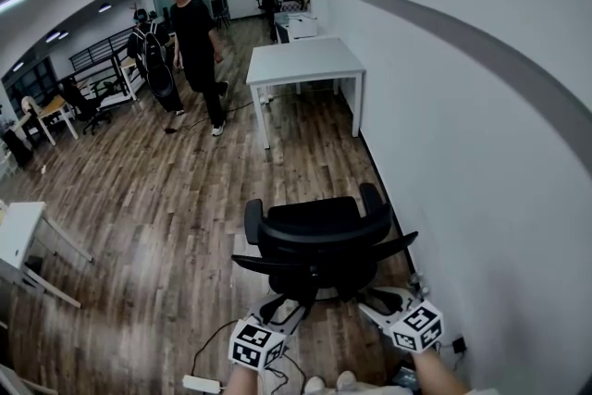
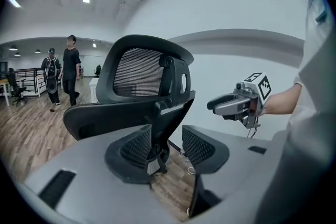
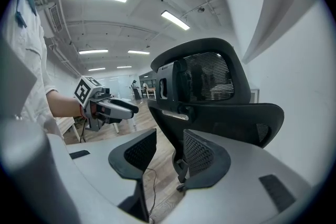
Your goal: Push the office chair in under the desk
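Note:
A black office chair (image 1: pixel 319 240) with a mesh back stands on the wood floor beside the right wall, its back turned toward me. The white desk (image 1: pixel 301 60) stands well beyond it, against the same wall. My left gripper (image 1: pixel 282 302) is just behind the chair's left rear, and my right gripper (image 1: pixel 377 299) is behind its right rear. In the left gripper view the left gripper (image 2: pixel 167 147) is open, with the chair's back post (image 2: pixel 157 128) seen beyond the gap. In the right gripper view the right gripper (image 3: pixel 169 152) is open too, with nothing pressed between its pads.
Two people (image 1: pixel 194 32) walk on the floor left of the desk. A grey wall (image 1: pixel 481 153) runs along the right. Another white table (image 1: pixel 18 231) stands at the left edge. A power strip (image 1: pixel 202 382) and cables lie on the floor by my feet.

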{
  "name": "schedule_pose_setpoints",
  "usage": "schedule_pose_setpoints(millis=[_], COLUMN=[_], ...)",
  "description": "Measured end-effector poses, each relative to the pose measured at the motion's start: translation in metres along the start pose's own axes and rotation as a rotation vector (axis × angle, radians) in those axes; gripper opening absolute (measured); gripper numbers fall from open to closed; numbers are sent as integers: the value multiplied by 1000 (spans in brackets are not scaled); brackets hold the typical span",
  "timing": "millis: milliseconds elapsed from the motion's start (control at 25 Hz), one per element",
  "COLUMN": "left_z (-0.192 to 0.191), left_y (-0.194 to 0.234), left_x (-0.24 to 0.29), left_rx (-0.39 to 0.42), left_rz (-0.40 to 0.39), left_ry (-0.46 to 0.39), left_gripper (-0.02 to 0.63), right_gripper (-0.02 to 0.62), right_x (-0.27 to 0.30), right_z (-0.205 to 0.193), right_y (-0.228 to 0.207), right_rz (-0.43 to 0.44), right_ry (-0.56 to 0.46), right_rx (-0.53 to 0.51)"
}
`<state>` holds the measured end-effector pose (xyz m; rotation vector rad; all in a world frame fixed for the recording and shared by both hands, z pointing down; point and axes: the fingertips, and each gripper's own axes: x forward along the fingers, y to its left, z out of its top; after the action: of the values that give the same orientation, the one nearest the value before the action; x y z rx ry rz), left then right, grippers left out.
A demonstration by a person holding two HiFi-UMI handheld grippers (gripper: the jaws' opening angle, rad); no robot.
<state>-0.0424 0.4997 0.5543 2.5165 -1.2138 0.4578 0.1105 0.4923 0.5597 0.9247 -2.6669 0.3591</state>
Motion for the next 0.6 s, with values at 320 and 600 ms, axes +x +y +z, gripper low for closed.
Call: schedule_pose_setpoints(millis=[320, 600], left_z=[-11, -8], left_y=[3, 17], left_x=[0, -2], left_rx=[139, 217], left_rz=[5, 57], left_ry=[94, 143], left_gripper=[246, 264], right_gripper=[235, 264], right_x=[-3, -2], right_z=[-5, -3], right_y=[-7, -12], right_rz=[35, 62], right_ry=[86, 146], right_rx=[-98, -206])
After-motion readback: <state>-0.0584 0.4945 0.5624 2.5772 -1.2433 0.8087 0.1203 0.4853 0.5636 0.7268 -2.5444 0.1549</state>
